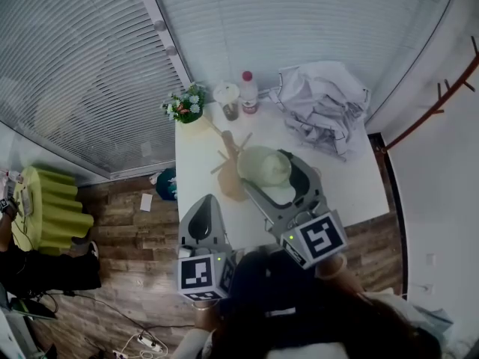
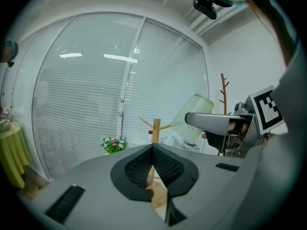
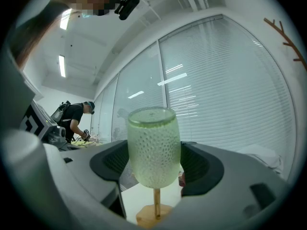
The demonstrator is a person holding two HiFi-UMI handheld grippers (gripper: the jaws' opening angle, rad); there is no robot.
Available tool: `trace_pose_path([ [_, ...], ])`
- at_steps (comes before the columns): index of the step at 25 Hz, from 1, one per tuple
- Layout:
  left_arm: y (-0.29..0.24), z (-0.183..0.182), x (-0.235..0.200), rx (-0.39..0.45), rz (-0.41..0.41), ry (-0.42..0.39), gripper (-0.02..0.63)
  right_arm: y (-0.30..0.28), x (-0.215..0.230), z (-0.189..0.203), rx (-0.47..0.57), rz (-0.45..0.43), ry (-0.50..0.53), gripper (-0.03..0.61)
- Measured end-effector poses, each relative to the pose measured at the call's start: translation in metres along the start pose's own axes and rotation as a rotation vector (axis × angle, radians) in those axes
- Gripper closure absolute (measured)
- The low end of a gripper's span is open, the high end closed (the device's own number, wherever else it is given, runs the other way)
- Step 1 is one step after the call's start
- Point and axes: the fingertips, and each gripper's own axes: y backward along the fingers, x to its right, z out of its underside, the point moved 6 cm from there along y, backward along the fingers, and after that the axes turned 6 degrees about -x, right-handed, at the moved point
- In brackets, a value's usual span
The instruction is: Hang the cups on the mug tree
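The left gripper [image 2: 152, 148] sits low and near, jaws together on nothing — held clear of the work, it seems. The right gripper [image 3: 154, 169] clamps the green cup [image 1: 263, 164] by its sides, raised beside the mug tree [image 1: 229, 149] on the table [image 1: 196, 167] — probably to line it up with a peg.
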Motion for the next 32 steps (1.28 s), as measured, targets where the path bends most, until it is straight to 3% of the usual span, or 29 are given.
trace_pose_path([
  [32, -0.016, 0.004, -0.006, -0.044, -0.016, 0.007, 0.612, -0.030, 0.005, 0.017, -0.048, -0.050, -0.040, 0.241],
])
